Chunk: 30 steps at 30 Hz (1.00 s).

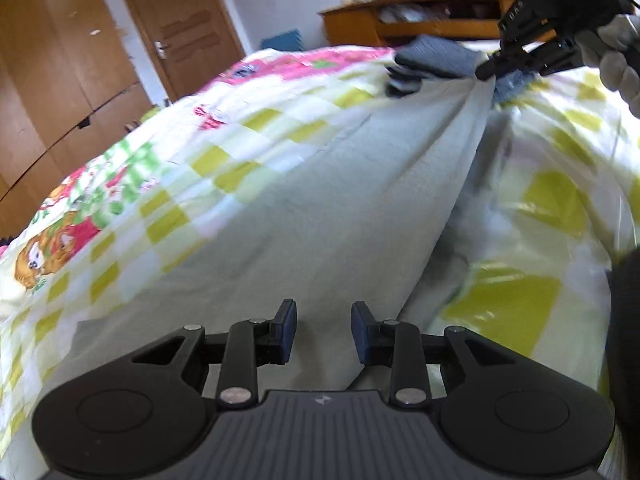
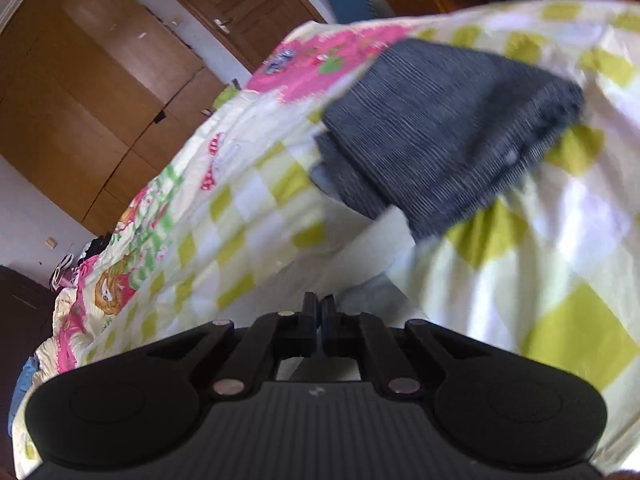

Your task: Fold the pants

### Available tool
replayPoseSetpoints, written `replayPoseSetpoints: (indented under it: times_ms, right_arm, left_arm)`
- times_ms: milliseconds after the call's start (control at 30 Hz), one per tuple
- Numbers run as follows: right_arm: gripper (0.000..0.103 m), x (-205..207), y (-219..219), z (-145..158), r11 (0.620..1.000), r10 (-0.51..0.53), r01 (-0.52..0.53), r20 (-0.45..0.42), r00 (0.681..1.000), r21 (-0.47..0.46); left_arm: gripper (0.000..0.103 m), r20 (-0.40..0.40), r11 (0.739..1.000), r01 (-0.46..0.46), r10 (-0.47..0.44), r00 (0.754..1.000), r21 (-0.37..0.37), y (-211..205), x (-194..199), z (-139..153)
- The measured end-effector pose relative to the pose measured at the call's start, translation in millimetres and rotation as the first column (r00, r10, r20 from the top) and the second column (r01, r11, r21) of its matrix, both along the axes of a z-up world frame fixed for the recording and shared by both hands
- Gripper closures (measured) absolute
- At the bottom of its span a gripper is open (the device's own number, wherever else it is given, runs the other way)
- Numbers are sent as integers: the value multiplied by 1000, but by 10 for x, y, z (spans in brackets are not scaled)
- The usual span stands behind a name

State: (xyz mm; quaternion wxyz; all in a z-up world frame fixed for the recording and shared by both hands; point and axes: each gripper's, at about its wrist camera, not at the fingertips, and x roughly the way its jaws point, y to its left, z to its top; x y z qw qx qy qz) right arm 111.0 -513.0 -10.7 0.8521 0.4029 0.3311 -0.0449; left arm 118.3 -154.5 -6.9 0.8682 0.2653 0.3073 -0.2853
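Pale grey pants [image 1: 320,200] lie stretched along a bed, over a quilt [image 1: 180,152] of yellow-green checks and pink cartoon prints. My left gripper [image 1: 324,326] hovers low over their near end, open, with the cloth showing through the gap and nothing pinched. At the far end my right gripper [image 1: 486,72], held by a gloved hand [image 1: 616,56], is shut on a bunch of the pants, and creases fan out from its tip. In the right wrist view the right gripper [image 2: 320,320] has its pads together, with pale cloth [image 2: 380,248] bunched just ahead of it.
A folded dark grey garment [image 2: 440,128] lies on the quilt [image 2: 560,240] just beyond the right gripper, also visible as a dark grey stack [image 1: 432,60]. Wooden wardrobes [image 1: 60,80] and a door [image 1: 180,20] stand left of the bed. A wooden shelf unit [image 1: 420,12] stands behind it.
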Motion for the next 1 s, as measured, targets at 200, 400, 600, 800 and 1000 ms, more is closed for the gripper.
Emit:
replayPoseSetpoints:
  times_ms: [200,400,600,800,1000]
  right_arm:
    - [92,4,-141,-232,992,-51,47,25,998,121]
    - [100,-69,-154,-25,994,-52,43,85,995,97]
    - [94,-186,-186,-189,993,-87,88,-12,996,81]
    - [73,-370,-264,-236,974,-145,142,6,989,175]
    - [61,-229,-157,-312,975,-126,123,5,992,183]
  left_arm:
    - [58,11,995,28,-29,1000,94,-126,-72,-99]
    - [58,15,994,34,-36,999,105,-119,-70,-70]
    - [64,8,996,-2,2,1000,89,-4,-79,-86]
    - [64,15,996,2,-4,1000,86,55,-165,-98]
    - [64,19,996,9,-10,1000,83,69,-207,-96]
